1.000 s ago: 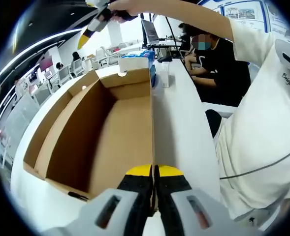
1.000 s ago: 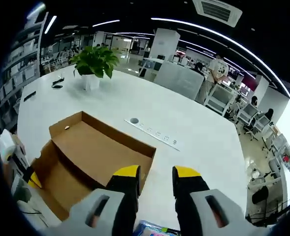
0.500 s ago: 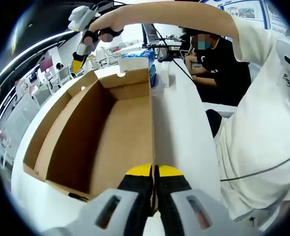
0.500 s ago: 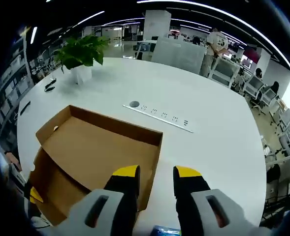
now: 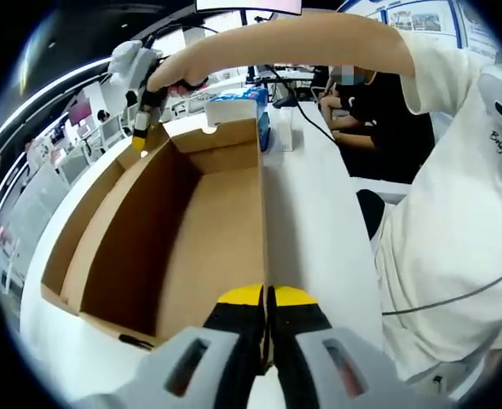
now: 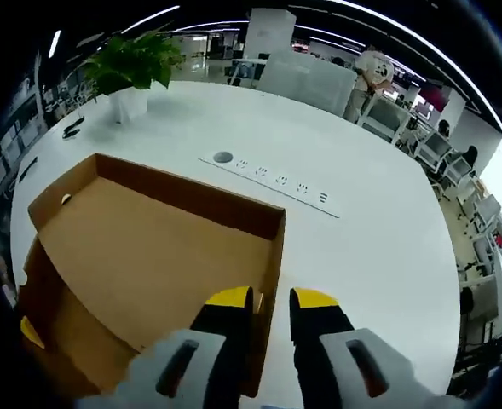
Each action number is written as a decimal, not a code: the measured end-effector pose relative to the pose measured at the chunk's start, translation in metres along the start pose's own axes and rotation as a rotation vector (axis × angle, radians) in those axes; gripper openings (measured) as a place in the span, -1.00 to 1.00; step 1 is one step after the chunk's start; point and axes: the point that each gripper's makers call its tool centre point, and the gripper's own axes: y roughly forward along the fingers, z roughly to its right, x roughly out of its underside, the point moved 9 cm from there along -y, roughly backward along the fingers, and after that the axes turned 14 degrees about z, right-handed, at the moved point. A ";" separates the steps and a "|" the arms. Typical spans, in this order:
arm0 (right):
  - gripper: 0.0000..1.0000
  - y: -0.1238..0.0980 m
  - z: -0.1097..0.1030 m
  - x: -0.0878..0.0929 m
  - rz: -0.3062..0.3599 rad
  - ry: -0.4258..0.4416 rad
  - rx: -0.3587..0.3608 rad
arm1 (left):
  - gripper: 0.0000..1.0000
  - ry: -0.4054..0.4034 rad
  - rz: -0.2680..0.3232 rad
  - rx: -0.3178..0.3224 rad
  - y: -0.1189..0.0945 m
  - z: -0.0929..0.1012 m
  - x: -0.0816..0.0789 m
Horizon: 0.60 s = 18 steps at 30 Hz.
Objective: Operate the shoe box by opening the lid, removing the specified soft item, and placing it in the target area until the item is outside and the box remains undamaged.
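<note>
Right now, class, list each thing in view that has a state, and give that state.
Cardboard box: open, inside bare.
Left gripper: jaws shut on the box's side wall.
Right gripper: jaws apart, astride the box's end wall.
Potted plant: upright on the table.

White table (image 6: pixel 378 230) bears cardboard box (image 6: pixel 140 256), potted plant (image 6: pixel 131 72)
</note>
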 end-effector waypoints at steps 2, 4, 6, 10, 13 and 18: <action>-0.94 0.003 0.004 -0.001 0.014 0.064 0.011 | -0.98 -0.010 0.001 0.001 0.000 -0.003 0.001; -0.95 0.000 0.006 0.000 0.024 0.059 0.017 | -0.98 -0.016 0.001 0.005 0.000 -0.005 0.001; -0.96 -0.003 0.007 0.001 0.040 0.083 0.008 | -0.98 -0.003 -0.004 0.002 0.001 -0.006 0.001; -0.97 -0.010 0.012 -0.002 0.098 0.153 0.000 | -0.98 -0.022 -0.008 -0.004 0.001 -0.008 0.001; -0.98 -0.016 0.013 -0.006 0.168 0.188 0.003 | -0.98 -0.019 0.000 -0.012 0.000 -0.008 0.002; -0.98 -0.021 0.011 -0.008 0.342 0.068 0.048 | -0.98 -0.025 0.012 -0.024 0.000 -0.009 0.002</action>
